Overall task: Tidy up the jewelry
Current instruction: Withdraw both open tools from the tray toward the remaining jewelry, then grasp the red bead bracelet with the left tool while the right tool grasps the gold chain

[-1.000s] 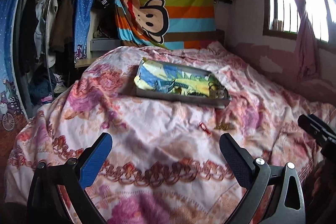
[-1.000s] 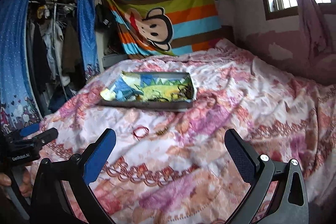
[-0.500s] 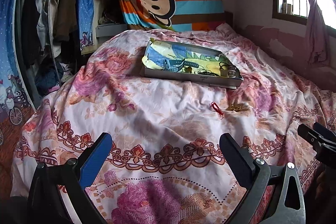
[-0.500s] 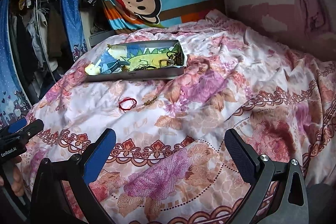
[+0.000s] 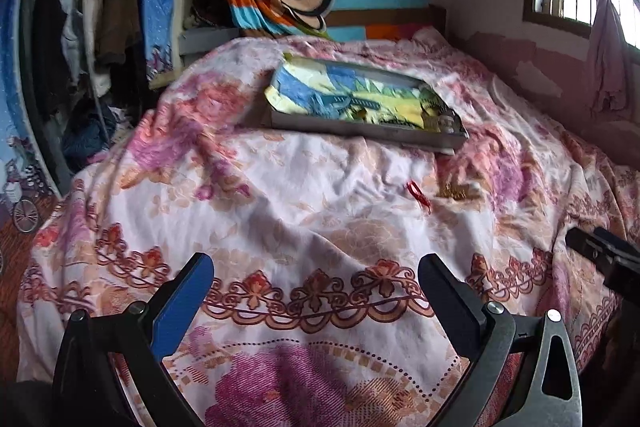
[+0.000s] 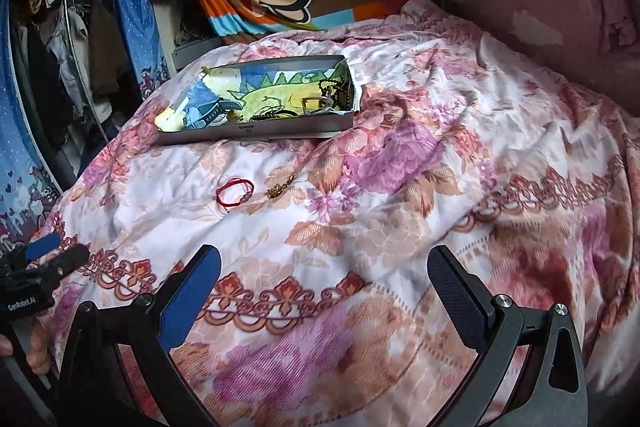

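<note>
Two spread, empty claws, left claw (image 5: 316, 281) and right claw (image 6: 324, 273), face tray (image 6: 256, 131) jewelry (indistinct).

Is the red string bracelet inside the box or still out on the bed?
Out. The red string bracelet lies on the flowered bedspread, apart from the shallow grey box, beside a small gold chain.

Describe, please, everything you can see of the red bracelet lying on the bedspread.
The red bracelet is a thin loop of what looks like red cord, lying flat and loosely oval on the floral bedspread, with a short loose end trailing toward the camera. It sits in front of the open metal box, not inside it, and just left of a small gold-coloured piece, apart from it. Nothing holds it; both grippers are open and well short of it. In the left wrist view it appears edge-on.
</note>
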